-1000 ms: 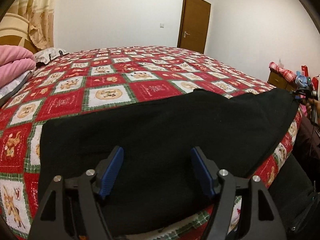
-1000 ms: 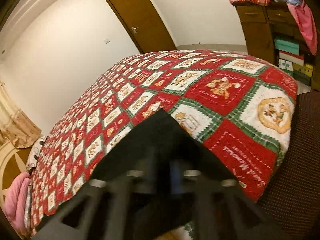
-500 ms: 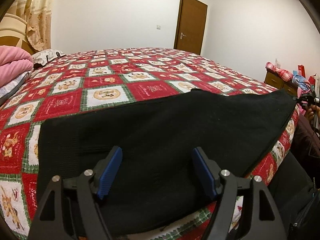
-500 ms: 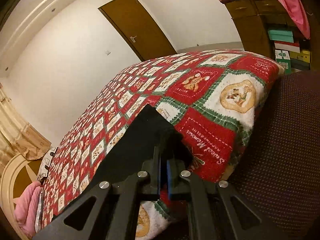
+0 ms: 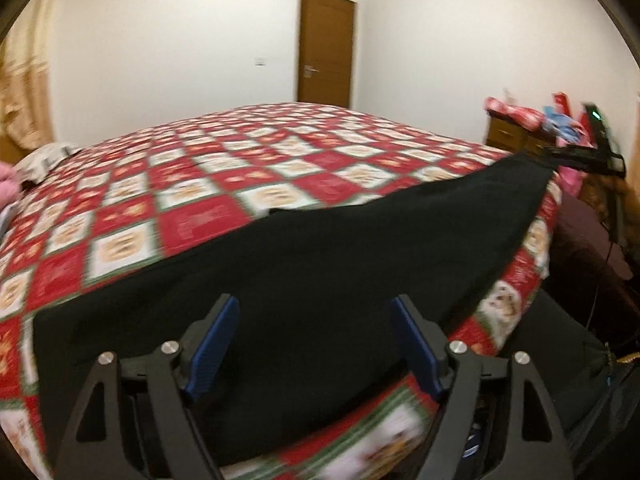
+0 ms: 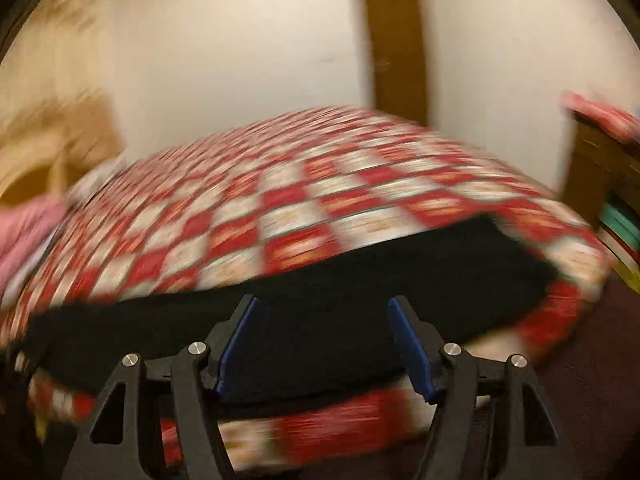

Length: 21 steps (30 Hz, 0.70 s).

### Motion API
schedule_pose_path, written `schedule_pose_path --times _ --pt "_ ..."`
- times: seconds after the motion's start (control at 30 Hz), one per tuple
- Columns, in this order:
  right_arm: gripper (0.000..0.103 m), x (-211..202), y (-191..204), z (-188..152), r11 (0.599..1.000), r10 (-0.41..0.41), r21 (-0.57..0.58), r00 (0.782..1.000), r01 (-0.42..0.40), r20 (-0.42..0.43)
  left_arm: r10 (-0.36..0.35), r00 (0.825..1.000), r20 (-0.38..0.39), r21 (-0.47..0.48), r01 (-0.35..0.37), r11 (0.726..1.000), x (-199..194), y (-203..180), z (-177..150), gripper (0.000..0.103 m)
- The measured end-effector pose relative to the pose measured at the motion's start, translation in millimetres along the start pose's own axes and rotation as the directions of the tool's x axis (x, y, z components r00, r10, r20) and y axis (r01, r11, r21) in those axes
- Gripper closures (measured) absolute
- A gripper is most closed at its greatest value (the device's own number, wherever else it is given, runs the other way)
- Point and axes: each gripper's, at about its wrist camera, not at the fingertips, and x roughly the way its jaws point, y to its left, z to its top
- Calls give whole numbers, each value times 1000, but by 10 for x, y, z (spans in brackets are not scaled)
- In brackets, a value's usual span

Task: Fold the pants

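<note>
The right gripper [image 6: 322,344], clamped on a corner of the pants [image 5: 320,272] a second ago, has let go and swung round to face the bed [image 5: 240,168] square on; its jaws are opening, with nothing gripped between them. The left gripper [image 5: 314,344] has pulled back a little and its jaws are opening too, empty, above the cloth rather than on it.

One pair of black pants lies flat along the near edge of the bed, on the red-and-white checked cover. Two grippers, each with two blue pads [image 5: 212,344]. In the left view the right gripper shows small at the far right end of the pants. One brown door [image 5: 326,46] stands shut in the far wall. One dresser [image 5: 516,136] stands right of the bed, with clothes piled on top. The right view is blurred.
</note>
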Motion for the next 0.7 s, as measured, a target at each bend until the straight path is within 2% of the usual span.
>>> schedule_pose_path --times 0.1,0.23,0.3,0.43,0.53,0.63,0.7 --pt "35 297 515 -173 989 109 -91 989 -119 -100 -46 999 -17 31 47 998 148 -201 59 22" --pt "36 571 785 -438 974 120 -163 969 -157 -216 -86 994 -67 38 88 995 261 -336 1 22" --pt "42 662 789 -597 973 110 -167 954 -161 -279 -90 991 -102 31 93 995 313 -345 -87 22" --pt "43 592 782 -768 961 80 -230 949 -155 -304 -114 989 -94 -1 114 993 274 -331 -218 19" --pt "43 550 839 -690 960 71 -234 944 -153 -323 -116 990 -86 -5 116 993 215 -338 -205 19" --pt "43 443 977 -455 956 164 -189 942 -225 -292 -81 996 -34 -9 80 997 107 -280 -120 18" --pt "43 487 1184 -273 941 233 -175 930 -289 -284 -24 1000 7 -24 25 999 40 -192 -60 11"
